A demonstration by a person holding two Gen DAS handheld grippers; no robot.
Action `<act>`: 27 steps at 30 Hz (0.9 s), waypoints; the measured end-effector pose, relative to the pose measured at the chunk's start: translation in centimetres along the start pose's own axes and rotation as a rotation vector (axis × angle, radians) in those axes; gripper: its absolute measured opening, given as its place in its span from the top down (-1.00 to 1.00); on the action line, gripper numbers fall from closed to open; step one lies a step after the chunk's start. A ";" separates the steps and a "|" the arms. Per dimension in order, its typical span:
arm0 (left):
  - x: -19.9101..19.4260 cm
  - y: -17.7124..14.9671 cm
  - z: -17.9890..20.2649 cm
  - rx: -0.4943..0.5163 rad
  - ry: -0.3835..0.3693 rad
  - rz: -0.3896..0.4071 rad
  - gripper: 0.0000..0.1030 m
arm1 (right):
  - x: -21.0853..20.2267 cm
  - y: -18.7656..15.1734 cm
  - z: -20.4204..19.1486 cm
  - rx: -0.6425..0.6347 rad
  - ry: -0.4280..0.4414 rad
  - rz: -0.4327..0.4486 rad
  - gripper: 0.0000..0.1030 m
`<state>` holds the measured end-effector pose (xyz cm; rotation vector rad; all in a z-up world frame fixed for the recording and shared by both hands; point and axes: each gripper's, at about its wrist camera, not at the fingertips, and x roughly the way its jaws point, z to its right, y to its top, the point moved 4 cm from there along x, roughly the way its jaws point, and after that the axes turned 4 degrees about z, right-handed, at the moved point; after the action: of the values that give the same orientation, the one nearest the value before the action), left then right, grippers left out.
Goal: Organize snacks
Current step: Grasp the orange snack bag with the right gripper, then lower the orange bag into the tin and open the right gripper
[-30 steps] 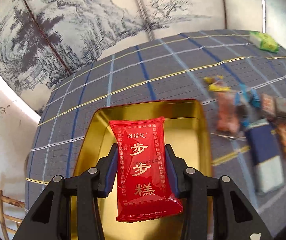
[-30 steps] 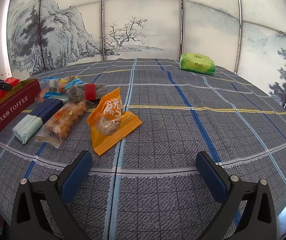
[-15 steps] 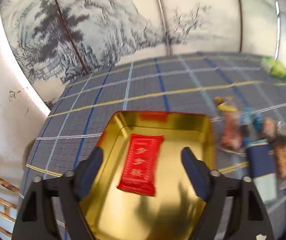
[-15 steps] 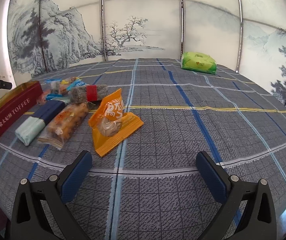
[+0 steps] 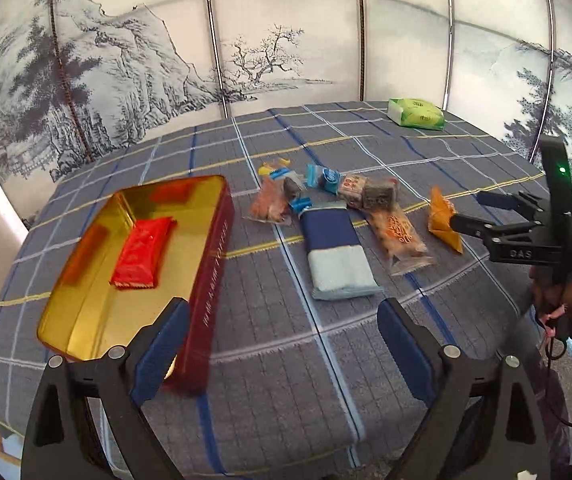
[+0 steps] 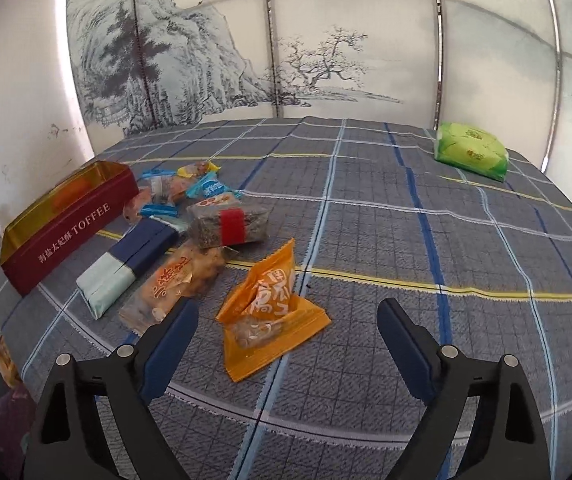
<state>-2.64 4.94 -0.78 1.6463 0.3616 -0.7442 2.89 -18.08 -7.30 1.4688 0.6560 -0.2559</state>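
Observation:
A red packet (image 5: 141, 252) lies flat in the gold-lined red tin (image 5: 213, 248), whose wall reads TOFFEE (image 6: 69, 228). My left gripper (image 5: 281, 320) hangs over the cloth to the right of the tin, its jaws opening with nothing between them. An orange packet (image 6: 269, 312) stands crumpled on the cloth just ahead of my right gripper (image 6: 290, 316). That gripper's jaws are closing, and its pads stay apart from the packet. In the left wrist view the right gripper (image 5: 468, 210) reaches in from the right towards the orange packet (image 5: 442, 216).
Between tin and orange packet lie a blue and pale pack (image 6: 125, 264), a clear pastry packet (image 6: 177, 284), a dark bar with a red band (image 6: 229, 224) and several small sweets (image 5: 326, 188). A green pack (image 6: 470, 150) sits at the far right. A painted screen stands behind.
My left gripper let go of the red packet, which now lies in the tin, then drew back and swung right. My right gripper came closer to the orange packet, jaws a little narrower.

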 end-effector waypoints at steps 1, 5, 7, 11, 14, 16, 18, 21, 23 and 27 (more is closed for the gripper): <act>0.1 -0.1 0.0 -0.005 -0.003 -0.006 -0.80 | 0.2 0.2 -0.1 -0.006 0.008 -0.010 -0.76; -0.2 -0.3 -0.1 -0.034 -0.006 -0.019 -0.80 | 1.5 0.8 -0.1 -0.042 -0.002 -0.069 -0.76; -0.1 -0.6 -0.1 -0.040 -0.011 -0.033 -0.80 | 2.5 1.0 -0.1 -0.062 -0.005 -0.110 -0.76; 0.3 -1.2 0.1 -0.047 -0.028 -0.066 -0.80 | 4.6 0.8 -0.2 -0.097 0.025 -0.186 -0.13; 0.3 -1.4 0.5 -0.040 -0.035 -0.072 -0.80 | 4.8 0.6 -0.2 -0.102 0.036 -0.216 0.05; -0.1 -1.5 0.5 -0.033 -0.027 -0.056 -0.80 | 4.2 0.6 -0.1 -0.089 0.046 -0.213 0.11; -0.9 -1.6 0.5 -0.018 -0.006 -0.021 -0.80 | 3.1 0.9 -0.2 -0.049 0.088 -0.188 0.12; -1.8 -1.7 0.2 -0.011 0.037 0.041 -0.80 | 0.7 2.4 -1.5 -0.043 0.112 -0.119 0.12; -2.2 -1.9 -0.1 -0.019 0.045 0.062 -0.80 | -0.4 4.0 -3.0 -0.043 0.158 -0.082 0.12; -2.8 -2.0 -1.0 -0.048 0.054 0.073 -0.80 | -0.6 7.6 -7.2 -0.044 0.289 -0.049 0.12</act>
<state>-5.68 6.80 -0.49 1.6280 0.3526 -0.6330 4.74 -10.37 -0.39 1.4620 0.9250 -0.0656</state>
